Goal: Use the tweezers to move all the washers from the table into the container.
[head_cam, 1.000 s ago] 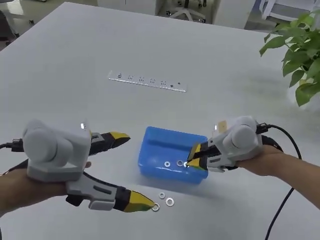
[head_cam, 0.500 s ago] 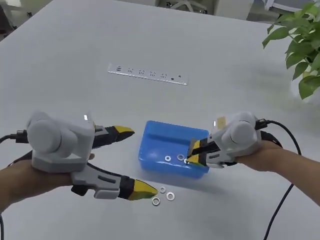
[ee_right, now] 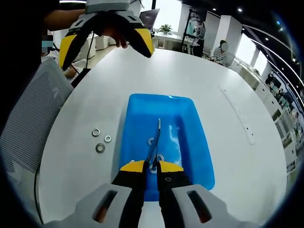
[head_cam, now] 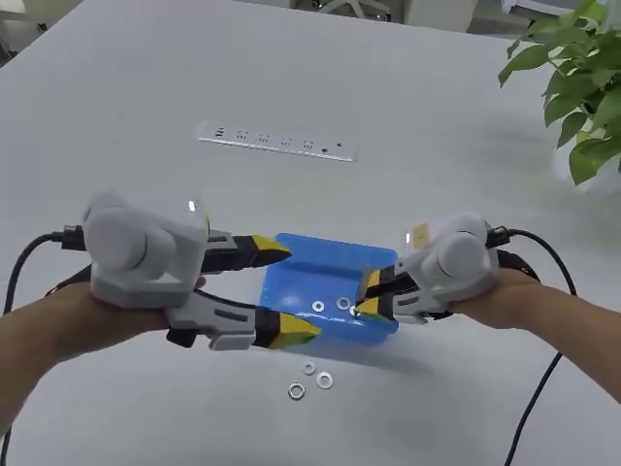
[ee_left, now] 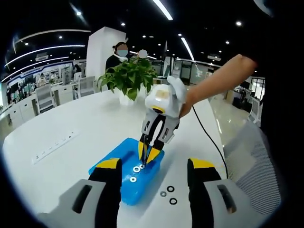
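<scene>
We counted 3 washers (head_cam: 325,380) loose on the table (head_cam: 146,116), bunched close but not touching, just in front of the container (head_cam: 320,264). Inside it 2 more lay flat on the floor, & a poss. 3rd sat right at the tweezers' tip, too small for us to tell. All were thin flat metal rings, shiny silver. There was 1 container: a shallow blue plastic tray, rectangular w/ rounded corners & a glossy floor. 1 pair of tweezers (ee_right: 156,137), slim bright metal tapering to a fine point, reached into the container above its floor. The right gripper (head_cam: 361,299) had its 2 jaws pinched together on the tweezers' back end. The left gripper (head_cam: 303,291) had its 2 jaws spread wide apart w/ nothing between them, by the container's left end. Both grippers had grey-white plastic bodies w/ black jaws & yellow tips. The table was smooth, matt, pale grey. Further back lay 1 long white power strip (head_cam: 277,143), & 1 leafy green plant (head_cam: 568,87) stood at the far right.
</scene>
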A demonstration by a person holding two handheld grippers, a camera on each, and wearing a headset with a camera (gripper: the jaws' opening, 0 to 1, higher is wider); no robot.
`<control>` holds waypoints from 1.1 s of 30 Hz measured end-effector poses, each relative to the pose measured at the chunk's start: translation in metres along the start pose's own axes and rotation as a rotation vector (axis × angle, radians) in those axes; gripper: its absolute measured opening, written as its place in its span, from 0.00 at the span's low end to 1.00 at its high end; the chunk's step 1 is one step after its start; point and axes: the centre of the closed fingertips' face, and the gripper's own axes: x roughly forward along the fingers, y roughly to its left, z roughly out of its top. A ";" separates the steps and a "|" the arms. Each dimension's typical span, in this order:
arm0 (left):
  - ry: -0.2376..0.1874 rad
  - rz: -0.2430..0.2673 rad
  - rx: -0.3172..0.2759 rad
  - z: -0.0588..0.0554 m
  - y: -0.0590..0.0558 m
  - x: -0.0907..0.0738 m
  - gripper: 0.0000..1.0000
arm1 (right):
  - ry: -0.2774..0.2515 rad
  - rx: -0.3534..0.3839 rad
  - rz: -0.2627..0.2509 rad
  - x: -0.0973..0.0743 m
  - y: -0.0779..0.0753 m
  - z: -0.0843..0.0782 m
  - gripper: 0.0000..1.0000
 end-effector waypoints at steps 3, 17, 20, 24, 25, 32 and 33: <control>0.011 -0.011 0.016 0.002 0.000 0.007 0.53 | 0.001 -0.005 -0.002 0.000 0.000 0.001 0.10; 0.024 -0.052 0.074 0.013 0.004 0.044 0.28 | -0.003 -0.008 -0.001 0.000 0.001 -0.001 0.10; 0.017 -0.056 0.079 0.017 0.006 0.051 0.26 | -0.004 -0.007 0.000 -0.001 0.001 -0.001 0.10; 0.011 -0.067 0.090 0.021 0.006 0.058 0.23 | -0.007 -0.007 0.000 -0.001 0.001 -0.001 0.10; 0.012 -0.070 0.091 0.021 0.006 0.060 0.22 | -0.008 -0.008 0.000 -0.001 0.001 -0.001 0.10; 0.037 -0.088 0.120 0.017 0.005 0.070 0.17 | -0.009 -0.019 0.002 -0.002 0.002 -0.002 0.10; 0.041 -0.092 0.125 0.016 0.005 0.071 0.15 | -0.010 -0.020 0.002 -0.002 0.002 -0.002 0.10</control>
